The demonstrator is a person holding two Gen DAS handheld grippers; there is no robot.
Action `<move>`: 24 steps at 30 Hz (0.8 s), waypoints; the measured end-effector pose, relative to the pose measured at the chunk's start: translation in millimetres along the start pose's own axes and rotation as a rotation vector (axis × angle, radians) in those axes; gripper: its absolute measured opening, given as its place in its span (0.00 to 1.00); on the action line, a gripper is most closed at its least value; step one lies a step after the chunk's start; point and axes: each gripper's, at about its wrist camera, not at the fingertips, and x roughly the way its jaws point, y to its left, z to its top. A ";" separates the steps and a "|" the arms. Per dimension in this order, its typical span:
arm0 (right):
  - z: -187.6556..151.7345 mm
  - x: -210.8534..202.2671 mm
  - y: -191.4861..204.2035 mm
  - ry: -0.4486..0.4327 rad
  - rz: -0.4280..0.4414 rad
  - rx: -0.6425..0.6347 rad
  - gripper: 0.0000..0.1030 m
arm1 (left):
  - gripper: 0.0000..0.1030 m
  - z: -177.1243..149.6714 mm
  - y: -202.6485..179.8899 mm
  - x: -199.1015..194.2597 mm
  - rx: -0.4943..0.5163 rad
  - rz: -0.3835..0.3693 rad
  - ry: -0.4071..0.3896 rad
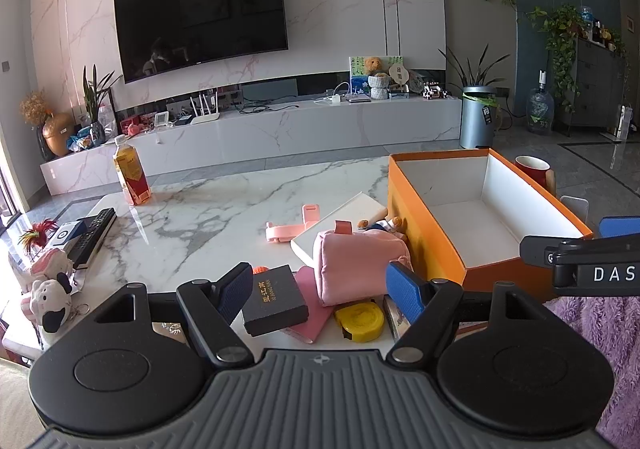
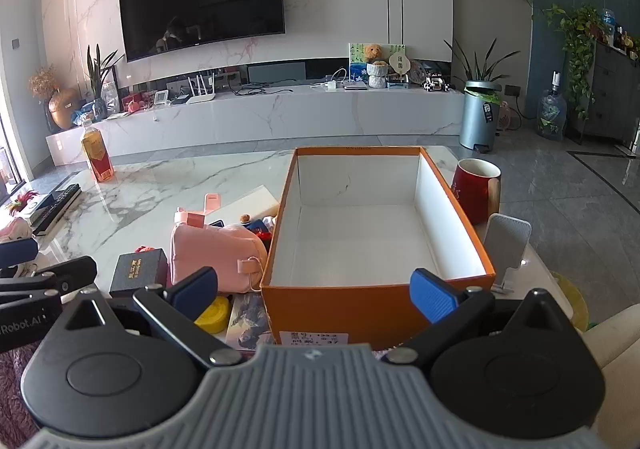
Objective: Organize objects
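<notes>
Both the left gripper (image 1: 322, 291) and right gripper (image 2: 314, 289) hang wide open and empty above the marble table (image 1: 208, 217), where the pink pouch (image 1: 356, 265), black box (image 1: 276, 299) and yellow tape measure (image 1: 360, 323) lie just left of the empty orange box (image 2: 376, 305)

Empty orange box (image 2: 376, 301) on marble table (image 2: 180, 185), pink pouch (image 2: 212, 249) beside, right gripper (image 2: 314, 291) open
</notes>
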 end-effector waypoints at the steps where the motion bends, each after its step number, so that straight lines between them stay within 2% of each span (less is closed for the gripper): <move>1: 0.0 -0.1 0.4 0.000 0.001 -0.001 0.99 | 0.84 0.0 0.1 0.0 0.000 0.000 0.000; 20: -5.1 2.8 2.4 0.016 0.005 -0.002 0.99 | 0.84 -3.2 3.0 -2.2 -0.003 -0.011 0.009; 24: -8.1 7.2 -0.7 0.007 0.072 0.029 0.99 | 0.84 -2.7 6.0 0.6 -0.004 -0.038 0.015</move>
